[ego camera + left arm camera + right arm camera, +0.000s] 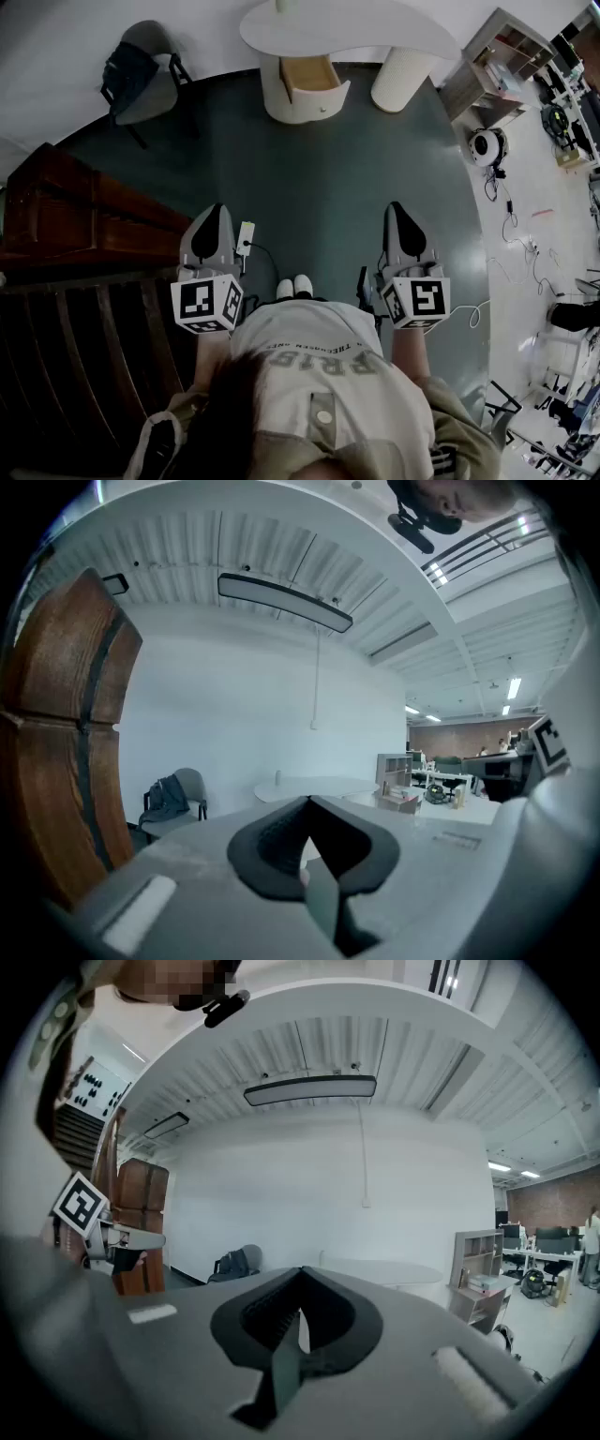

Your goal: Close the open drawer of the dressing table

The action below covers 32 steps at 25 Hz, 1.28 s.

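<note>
A white dressing table (328, 28) stands far ahead across the green floor, and its wooden-lined drawer (311, 80) is pulled out toward me. In the left gripper view the dressing table (309, 787) shows small in the distance, and in the right gripper view the same table (380, 1271) lies beyond the jaws. My left gripper (214, 221) and right gripper (401, 218) are held side by side in front of my body, well short of the table. Both are shut with nothing between the jaws.
A grey chair (141, 80) with a dark bag stands at the back left. A dark wooden cabinet (75, 234) runs along my left side. A shelf unit (497, 56) and a round white device (488, 145) with cables sit at the right.
</note>
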Tool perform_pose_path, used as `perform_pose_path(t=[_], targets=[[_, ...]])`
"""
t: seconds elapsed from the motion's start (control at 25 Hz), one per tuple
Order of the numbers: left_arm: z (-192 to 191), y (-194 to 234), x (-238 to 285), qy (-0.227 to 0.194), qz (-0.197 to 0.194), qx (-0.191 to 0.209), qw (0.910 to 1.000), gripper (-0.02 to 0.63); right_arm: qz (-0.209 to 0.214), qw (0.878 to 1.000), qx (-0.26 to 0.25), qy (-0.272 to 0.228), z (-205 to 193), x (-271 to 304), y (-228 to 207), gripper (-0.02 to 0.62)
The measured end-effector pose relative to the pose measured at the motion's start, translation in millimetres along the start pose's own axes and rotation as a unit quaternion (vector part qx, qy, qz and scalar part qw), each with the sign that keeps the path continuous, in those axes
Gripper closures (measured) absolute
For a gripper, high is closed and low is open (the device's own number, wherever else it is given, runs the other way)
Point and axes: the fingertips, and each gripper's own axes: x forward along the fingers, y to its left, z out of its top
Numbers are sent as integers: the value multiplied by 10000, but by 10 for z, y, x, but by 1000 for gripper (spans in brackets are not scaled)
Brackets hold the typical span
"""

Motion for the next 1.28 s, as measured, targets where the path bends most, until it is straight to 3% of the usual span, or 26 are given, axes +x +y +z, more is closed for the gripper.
perform_pose_path(t=[0.8, 0.92, 1.08, 1.12, 1.16, 1.2, 1.28], targets=[[-37, 31, -36, 44, -79, -28, 10000, 600, -61, 9999, -59, 78, -37, -51, 92, 595], [-15, 48, -51, -28, -77, -19, 10000, 600, -68, 9998, 203, -43, -15, -71, 75, 595], [28, 60, -67, -150, -102, 21, 9998, 598, -12, 9946, 970, -360, 38, -118, 7, 569], [28, 69, -65, -165, -116, 5, 9998, 555, 2, 9934, 1075, -395, 37, -119, 2, 501], [32, 83, -62, -184, -125, -20, 9998, 481, 1, 9928, 1125, -420, 35, -118, 0, 402], [39, 100, -61, -213, -128, -50, 9997, 408, -23, 9925, 1138, -439, 34, -118, -3, 346], [68, 126, -65, -287, -138, -118, 9994, 315, -102, 9928, 1109, -449, 42, -124, -5, 302]])
